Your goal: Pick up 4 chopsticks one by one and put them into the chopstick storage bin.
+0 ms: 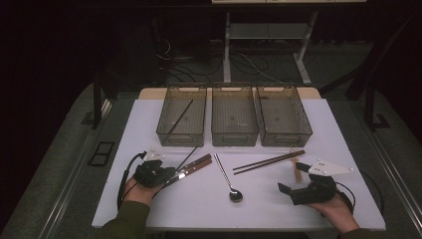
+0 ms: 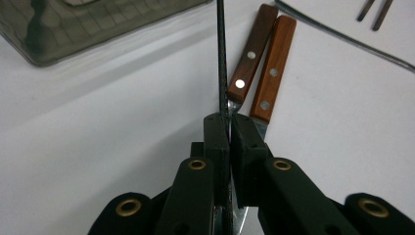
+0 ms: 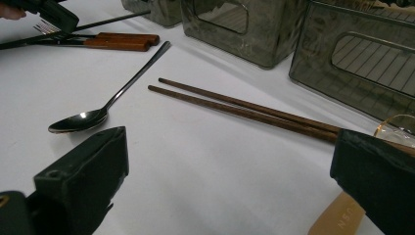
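Observation:
My left gripper (image 1: 171, 175) (image 2: 229, 122) lies low on the white table (image 1: 199, 204) at the front left, shut on a thin black chopstick (image 2: 221, 58) (image 1: 188, 155) that runs away from the jaws toward the bins. Right beside it lie two wooden-handled utensils (image 1: 199, 164) (image 2: 264, 63), side by side. My right gripper (image 1: 291, 178) (image 3: 230, 147) rests at the front right with its jaws wide apart and nothing between them. A metal spoon (image 1: 229, 179) (image 3: 112, 100) and a pair of brown chopsticks (image 1: 268, 162) (image 3: 244, 110) lie between the two grippers.
Three smoky plastic bins stand in a row at the back: left (image 1: 181, 135), middle (image 1: 234, 134), right (image 1: 286, 135). The left bin holds another black chopstick (image 1: 180, 119). A small tan wooden piece (image 1: 297, 173) (image 3: 337, 215) lies by my right gripper.

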`<state>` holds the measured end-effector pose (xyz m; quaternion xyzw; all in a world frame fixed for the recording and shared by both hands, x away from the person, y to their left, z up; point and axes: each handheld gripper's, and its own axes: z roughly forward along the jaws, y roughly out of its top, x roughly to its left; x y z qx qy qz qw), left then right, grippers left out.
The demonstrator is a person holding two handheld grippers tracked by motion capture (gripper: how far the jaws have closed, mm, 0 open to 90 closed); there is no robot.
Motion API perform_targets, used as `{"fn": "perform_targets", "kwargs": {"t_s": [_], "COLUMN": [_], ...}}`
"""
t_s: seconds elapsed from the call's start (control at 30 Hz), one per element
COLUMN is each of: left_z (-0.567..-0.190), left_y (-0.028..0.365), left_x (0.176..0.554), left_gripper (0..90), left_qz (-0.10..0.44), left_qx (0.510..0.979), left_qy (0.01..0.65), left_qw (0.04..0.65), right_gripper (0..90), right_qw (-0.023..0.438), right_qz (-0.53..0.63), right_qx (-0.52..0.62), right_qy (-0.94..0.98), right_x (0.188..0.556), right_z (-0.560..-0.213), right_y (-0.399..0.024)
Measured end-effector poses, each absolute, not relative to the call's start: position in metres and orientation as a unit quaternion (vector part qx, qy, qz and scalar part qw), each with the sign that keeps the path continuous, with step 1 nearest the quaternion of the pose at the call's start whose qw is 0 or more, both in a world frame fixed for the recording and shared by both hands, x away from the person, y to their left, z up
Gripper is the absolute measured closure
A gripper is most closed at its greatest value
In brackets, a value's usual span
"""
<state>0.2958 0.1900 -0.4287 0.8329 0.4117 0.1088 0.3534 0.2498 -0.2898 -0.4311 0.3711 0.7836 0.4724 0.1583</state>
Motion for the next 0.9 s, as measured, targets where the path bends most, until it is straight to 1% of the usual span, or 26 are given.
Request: {"fn": "perform_targets", "kwargs": {"t_s": [0.17, 0.9], "left_z": [-0.425, -0.411], "left_y": [0.189, 0.184], "left_x": [0.295, 0.297], "left_gripper": [85.8, 86.1], "left_qz": [0.114, 0.093], "left_qx": [0.832, 0.831], "left_qy": [0.408, 0.407], "left_qw": [0.359, 0.368], "right_gripper": [1.0, 1.0], "right_qw": [0.159, 0.158], "right_qz": [0.472, 0.472], "right_qx": [0.371, 0.372], "right_qy": [0.784, 0.784], "right_x": [0.250, 0.250], "right_z": [-0.431, -0.431], "right_y": [-0.290, -0.290]}}
